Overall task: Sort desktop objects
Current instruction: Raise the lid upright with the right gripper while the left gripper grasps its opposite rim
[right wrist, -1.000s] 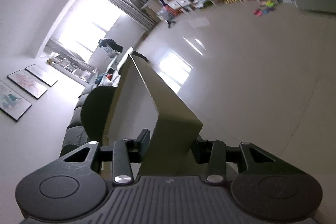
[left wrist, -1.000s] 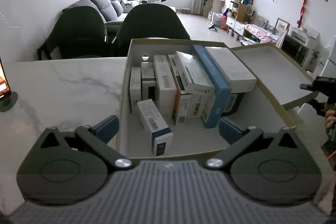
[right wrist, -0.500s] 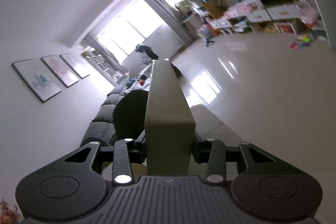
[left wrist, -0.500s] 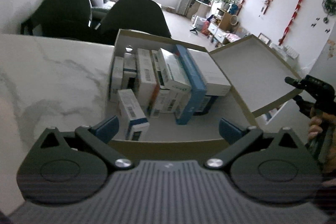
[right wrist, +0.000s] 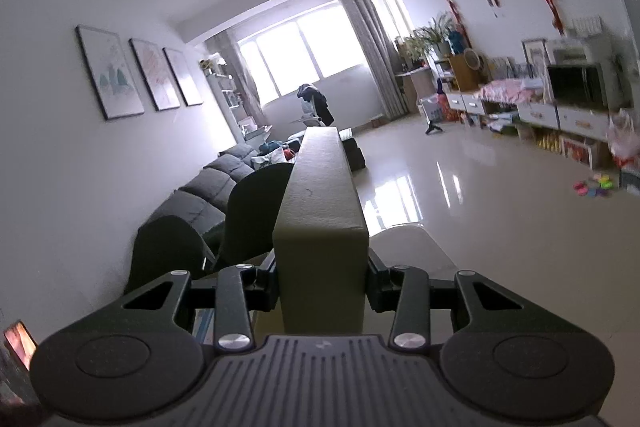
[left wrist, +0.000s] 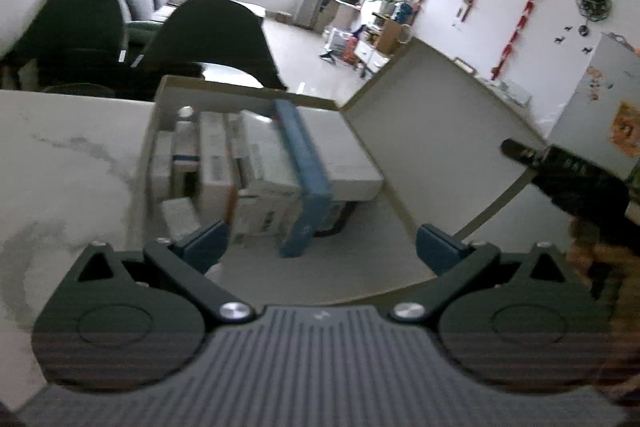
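- The cardboard box on the marble table is already packed with small cartons (mostly white, one long blue), so the sorting looks nearly done.
- Its lid, plain tan with a pale inside, stands tilted open at the box's right side; closing it seems to be what remains.
- The right gripper is clamped on the lid's edge.
- The left gripper hangs over the box's near edge, jaws apart, holding nothing.
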The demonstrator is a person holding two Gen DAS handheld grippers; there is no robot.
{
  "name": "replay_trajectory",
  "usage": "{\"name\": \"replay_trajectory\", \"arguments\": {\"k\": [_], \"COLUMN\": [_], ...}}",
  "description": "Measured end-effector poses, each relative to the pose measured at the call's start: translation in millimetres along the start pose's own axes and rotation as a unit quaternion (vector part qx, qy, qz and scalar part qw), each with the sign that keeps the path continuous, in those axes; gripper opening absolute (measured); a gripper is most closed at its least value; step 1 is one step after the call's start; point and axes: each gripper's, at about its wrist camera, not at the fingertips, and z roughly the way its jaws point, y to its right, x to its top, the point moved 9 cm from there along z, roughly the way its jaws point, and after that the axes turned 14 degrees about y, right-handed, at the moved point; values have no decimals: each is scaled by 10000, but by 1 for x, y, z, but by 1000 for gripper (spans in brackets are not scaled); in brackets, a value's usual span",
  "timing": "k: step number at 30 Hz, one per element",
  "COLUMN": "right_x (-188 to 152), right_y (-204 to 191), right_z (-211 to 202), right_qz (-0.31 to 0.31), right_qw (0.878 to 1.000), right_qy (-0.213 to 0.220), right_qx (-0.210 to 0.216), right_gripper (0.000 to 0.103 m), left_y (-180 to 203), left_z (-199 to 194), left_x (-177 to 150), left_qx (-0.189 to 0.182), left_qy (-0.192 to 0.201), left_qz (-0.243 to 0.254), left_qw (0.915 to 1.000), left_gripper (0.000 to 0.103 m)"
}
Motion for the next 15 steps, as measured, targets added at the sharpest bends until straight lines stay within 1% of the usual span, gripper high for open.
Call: {"name": "replay_trajectory", "arguments": {"k": [4,10,15], "right_x": [-4,-11,-18], "right_y": [-14,-34,-53], "right_z": [-9,-23,-33], "right_qz": [-278,-627,-925], "right_qw": [9996,9979,9953], "right_qy": [48,76,137], "right_qx": [47,146,232], "right_gripper": [43,44,44], "left_y": [20,57,86], "left_z": [13,25,39], "left_x": [10,31,47], "left_qx": [-323,-786,-1009], "left_qy": [-110,-58,-55], "left_qz": [-45,-1,90], "left_qw": [9994,9969,9948], "left_gripper": [96,96,94]}}
